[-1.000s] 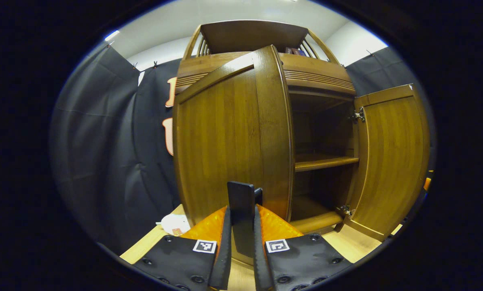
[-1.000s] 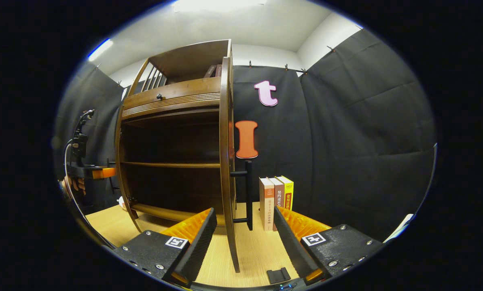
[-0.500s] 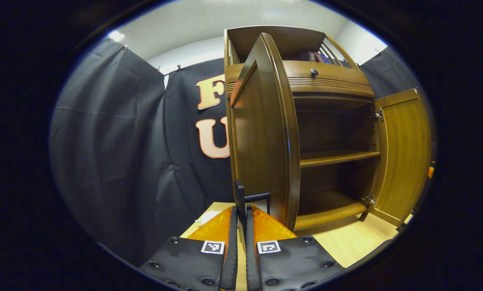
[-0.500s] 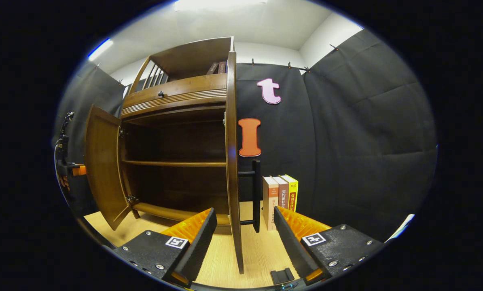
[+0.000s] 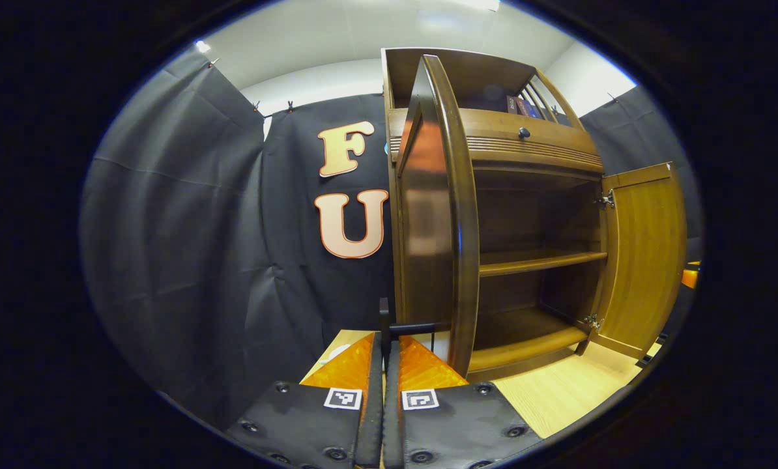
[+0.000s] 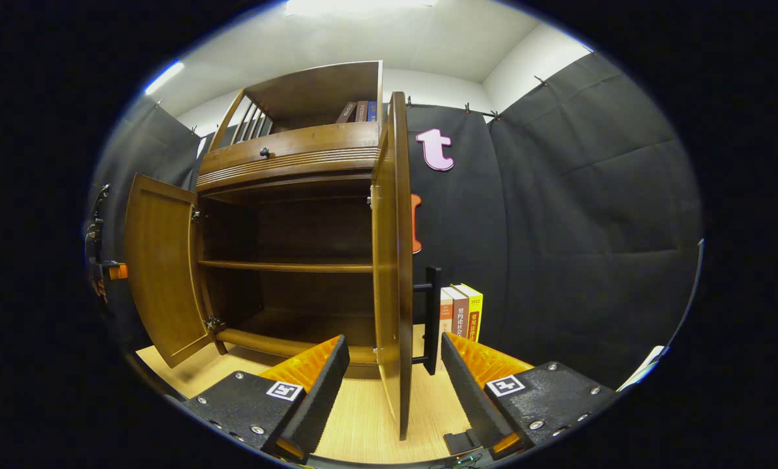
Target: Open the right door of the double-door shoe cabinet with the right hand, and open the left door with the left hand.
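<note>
We are on the last step: both doors of the cabinet [image 5: 526, 195] stand swung out, and the shelves [image 6: 285, 266] inside are bare to see. In the left gripper view our left gripper [image 5: 382, 365] is clamped on the dark bar handle [image 5: 384, 326] of the left door [image 5: 438, 215], its fingers drawn together on the bar, and the door stands about edge-on to us, turned well away from the cabinet front. The right door [image 5: 643, 254] shows farther off in that view, hanging wide on its hinges. In the right gripper view our right gripper [image 6: 394, 378] has its fingers apart and holds nothing; the right door's edge [image 6: 399, 260] rises between them, and its handle [image 6: 432, 319] stands just beyond, with some books [image 6: 461, 312] upright near the counter's [image 6: 363, 423] back edge. We judge the task nearly done. What the next move calls for, in our view, is to ease the left door a little farther if it will go, then spread the left fingers and draw straight back off the handle, so the door is not dragged shut again.
</note>
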Available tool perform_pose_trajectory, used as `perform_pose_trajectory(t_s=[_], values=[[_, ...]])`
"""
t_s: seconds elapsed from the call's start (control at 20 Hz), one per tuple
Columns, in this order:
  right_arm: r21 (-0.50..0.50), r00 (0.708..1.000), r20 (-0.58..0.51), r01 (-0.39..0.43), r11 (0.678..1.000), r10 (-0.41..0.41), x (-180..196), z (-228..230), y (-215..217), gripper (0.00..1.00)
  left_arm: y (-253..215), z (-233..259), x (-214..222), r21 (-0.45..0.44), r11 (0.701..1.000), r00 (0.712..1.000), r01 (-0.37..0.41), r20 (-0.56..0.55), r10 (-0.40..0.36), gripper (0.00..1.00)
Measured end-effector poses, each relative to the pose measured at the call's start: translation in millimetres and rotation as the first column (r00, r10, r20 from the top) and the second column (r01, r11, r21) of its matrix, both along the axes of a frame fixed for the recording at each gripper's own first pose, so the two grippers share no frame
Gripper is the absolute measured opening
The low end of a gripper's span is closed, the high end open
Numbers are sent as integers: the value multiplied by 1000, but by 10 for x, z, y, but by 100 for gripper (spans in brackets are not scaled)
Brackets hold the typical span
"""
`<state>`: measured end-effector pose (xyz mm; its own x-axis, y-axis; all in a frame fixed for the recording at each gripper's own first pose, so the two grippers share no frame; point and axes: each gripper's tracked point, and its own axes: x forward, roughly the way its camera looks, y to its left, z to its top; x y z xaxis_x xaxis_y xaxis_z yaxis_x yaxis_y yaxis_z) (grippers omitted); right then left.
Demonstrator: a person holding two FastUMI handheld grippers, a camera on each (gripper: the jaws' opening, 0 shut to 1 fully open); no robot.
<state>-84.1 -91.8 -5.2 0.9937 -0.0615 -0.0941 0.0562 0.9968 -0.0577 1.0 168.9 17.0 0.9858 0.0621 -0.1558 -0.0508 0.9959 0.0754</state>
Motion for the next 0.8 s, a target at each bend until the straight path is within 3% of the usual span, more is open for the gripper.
perform_pose_trajectory(t_s=[0.55,0.6,0.65,0.7,0.8], values=[[51,999,17,44,998,-44,117,126,396,87,462,-3,7,-52,974,976,219,30,-218,8],[51,999,19,49,997,-50,120,124,433,90,479,3,21,-49,968,969,247,33,-245,0],[47,998,23,54,997,-55,121,129,476,87,528,-2,42,-44,961,962,272,34,-271,17],[39,998,26,59,998,-60,128,131,519,87,525,-27,55,-45,951,952,306,30,-305,12],[26,998,22,60,998,-61,116,84,619,87,489,-46,101,-41,935,936,352,21,-351,15]])
